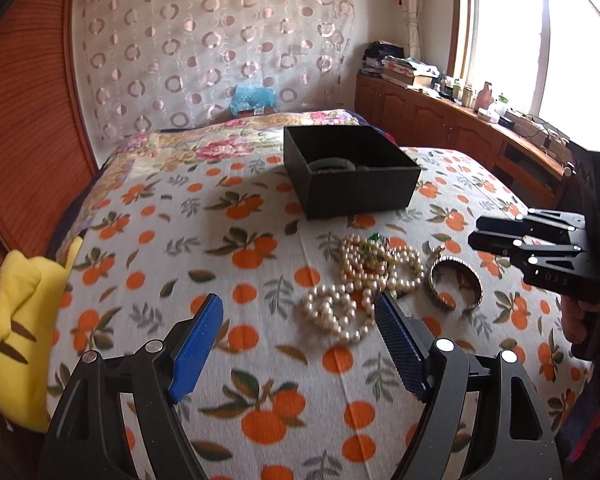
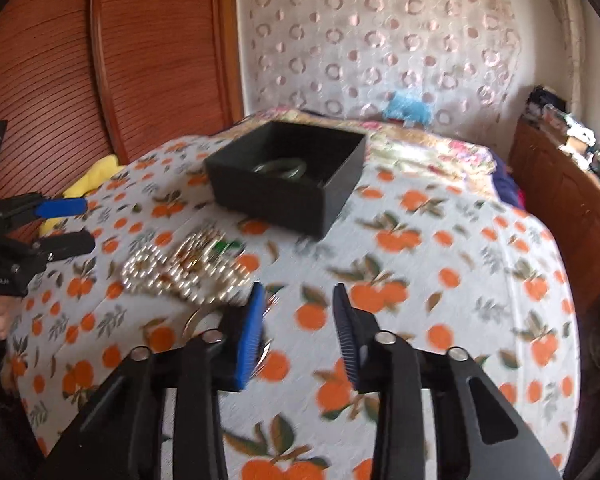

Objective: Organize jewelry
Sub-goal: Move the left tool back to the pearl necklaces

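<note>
I am hovering my left tongs [image 1: 300,344] wide and right tongs [image 2: 298,332] narrow, both empty, judging the pearls [image 1: 352,280] limp, slippery, best pinched mid-heap.

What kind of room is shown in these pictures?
Most likely a bedroom: a bed under an orange-fruit printed white blanket, a reddish slatted wooden headboard, and low brown wooden cabinets beneath a bright window.
</note>
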A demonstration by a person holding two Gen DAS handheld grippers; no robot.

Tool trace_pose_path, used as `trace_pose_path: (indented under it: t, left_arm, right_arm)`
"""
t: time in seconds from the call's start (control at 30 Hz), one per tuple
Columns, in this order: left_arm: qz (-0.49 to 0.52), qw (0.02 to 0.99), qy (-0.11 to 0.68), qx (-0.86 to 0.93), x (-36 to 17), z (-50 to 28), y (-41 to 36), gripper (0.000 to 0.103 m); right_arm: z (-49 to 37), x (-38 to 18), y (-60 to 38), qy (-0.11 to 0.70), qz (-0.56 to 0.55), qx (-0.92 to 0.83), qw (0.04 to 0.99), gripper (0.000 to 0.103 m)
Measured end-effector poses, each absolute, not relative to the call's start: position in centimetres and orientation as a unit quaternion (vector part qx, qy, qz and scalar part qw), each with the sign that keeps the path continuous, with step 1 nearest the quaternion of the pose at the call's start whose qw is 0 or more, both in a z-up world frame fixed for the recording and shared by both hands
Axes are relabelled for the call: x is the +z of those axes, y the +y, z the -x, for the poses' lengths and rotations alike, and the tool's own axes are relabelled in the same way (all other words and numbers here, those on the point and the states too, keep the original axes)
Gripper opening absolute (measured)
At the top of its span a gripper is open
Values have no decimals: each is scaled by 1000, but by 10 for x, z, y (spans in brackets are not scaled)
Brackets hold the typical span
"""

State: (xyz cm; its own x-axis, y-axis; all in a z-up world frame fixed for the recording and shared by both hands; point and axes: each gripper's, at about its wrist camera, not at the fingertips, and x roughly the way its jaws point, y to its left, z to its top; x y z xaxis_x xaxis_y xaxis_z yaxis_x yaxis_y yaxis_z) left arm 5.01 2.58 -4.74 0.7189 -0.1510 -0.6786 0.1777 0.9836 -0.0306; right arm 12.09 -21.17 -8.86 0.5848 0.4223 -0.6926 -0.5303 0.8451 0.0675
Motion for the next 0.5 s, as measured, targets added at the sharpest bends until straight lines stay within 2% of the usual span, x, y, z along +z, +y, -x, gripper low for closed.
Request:
trace_pose_path:
  t: [0.1, 0.17, 0.2, 0.33, 0.4, 0.5]
  left_arm:
    - [-12, 921, 377, -92, -55, -51, 28, 75]
    - [-12, 913, 398, -91, -66, -55, 29, 75]
    - [-8, 910, 404, -91, -69, -56, 30, 75]
    - [1, 905, 413, -98, -75, -58, 31, 74]
    - [8, 905, 413, -103, -73, -60, 30, 65]
    - [26, 902, 415, -111, -72, -68, 28, 58]
  right_arm:
    - [-122, -100, -206, 392, 72, 285, 872, 23]
    - [-122, -104, -201, 404, 82, 290, 864, 9]
    - [-120, -106, -198, 406, 89, 291, 862, 7]
    - [-119, -107, -196, 411, 91, 292, 859, 7]
    - [-120, -108, -197, 414, 86, 295, 857, 7]
    - [-119, -108, -196, 415, 93, 291, 857, 7]
